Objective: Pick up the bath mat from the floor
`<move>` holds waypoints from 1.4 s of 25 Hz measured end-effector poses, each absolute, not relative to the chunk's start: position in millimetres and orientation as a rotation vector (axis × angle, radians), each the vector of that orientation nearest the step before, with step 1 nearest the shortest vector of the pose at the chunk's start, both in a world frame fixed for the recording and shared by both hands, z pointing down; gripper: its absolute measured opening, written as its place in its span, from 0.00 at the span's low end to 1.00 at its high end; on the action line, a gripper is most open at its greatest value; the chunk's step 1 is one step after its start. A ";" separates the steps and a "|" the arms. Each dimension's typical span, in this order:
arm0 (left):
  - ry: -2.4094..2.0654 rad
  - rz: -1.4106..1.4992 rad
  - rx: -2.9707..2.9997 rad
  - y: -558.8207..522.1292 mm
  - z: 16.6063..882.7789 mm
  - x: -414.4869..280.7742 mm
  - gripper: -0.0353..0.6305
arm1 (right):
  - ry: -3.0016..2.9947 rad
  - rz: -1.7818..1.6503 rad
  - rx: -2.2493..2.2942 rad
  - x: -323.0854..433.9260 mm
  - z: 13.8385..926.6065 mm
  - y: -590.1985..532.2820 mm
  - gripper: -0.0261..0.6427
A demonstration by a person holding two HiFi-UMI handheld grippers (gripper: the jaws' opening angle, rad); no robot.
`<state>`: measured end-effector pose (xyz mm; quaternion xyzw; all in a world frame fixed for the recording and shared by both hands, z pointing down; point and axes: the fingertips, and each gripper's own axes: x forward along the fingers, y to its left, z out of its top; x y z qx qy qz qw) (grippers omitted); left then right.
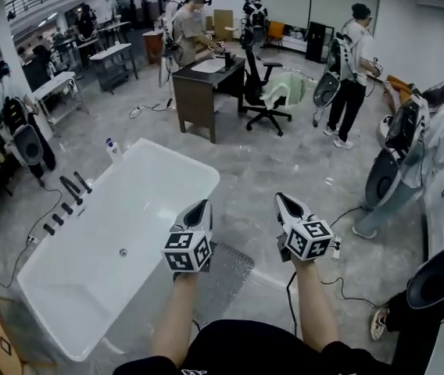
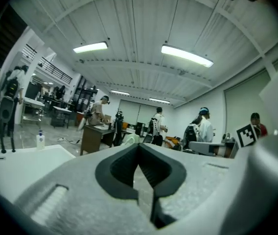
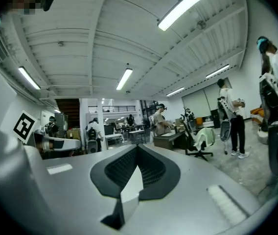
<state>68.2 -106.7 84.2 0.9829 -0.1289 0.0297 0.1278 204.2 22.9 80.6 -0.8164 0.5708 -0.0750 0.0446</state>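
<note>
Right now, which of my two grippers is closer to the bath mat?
The left gripper: in the head view it overlaps the grey bath mat beside the bathtub, while the right gripper hangs over bare floor further right.

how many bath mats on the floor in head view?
1. The grey bath mat lies on the floor beside the white bathtub, at its right in the head view, partly covered by the left gripper. More could be hidden behind the bathtub.

I see the bath mat (image 1: pixel 226 278), grey and nubbly, lying flat on the floor (image 1: pixel 284 170) near me, just right of the white bathtub (image 1: pixel 128 209), its left part hidden.
</note>
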 end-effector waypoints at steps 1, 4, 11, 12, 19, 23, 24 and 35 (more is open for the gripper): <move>-0.440 0.083 2.846 -123.9 86.2 51.0 0.05 | 1.799 -0.232 -2.455 193.0 81.3 0.1 0.04; -0.624 0.079 2.800 -171.8 91.1 -0.8 0.05 | 1.953 -0.246 -2.336 156.1 85.5 -63.6 0.04; -1.028 0.033 2.665 -231.5 103.7 -107.3 0.05 | 2.284 -0.281 -2.021 76.0 100.7 -174.2 0.04; -1.083 0.020 2.646 -234.5 103.5 -120.5 0.05 | 2.329 -0.274 -1.970 64.5 98.7 -186.5 0.04; -1.442 -0.052 2.427 -235.2 107.4 -189.7 0.05 | 2.667 -0.261 -1.608 -7.7 96.5 -235.4 0.04; -1.598 -0.125 2.303 -216.3 116.4 -194.9 0.05 | 2.780 -0.241 -1.424 -9.7 101.3 -235.2 0.05; -1.620 -0.134 2.295 -209.6 116.7 -189.2 0.05 | 2.792 -0.231 -1.393 -3.5 100.6 -232.5 0.05; -1.690 -0.132 2.213 -160.7 128.2 -124.6 0.05 | 2.883 -0.302 -1.251 43.7 116.0 -205.0 0.05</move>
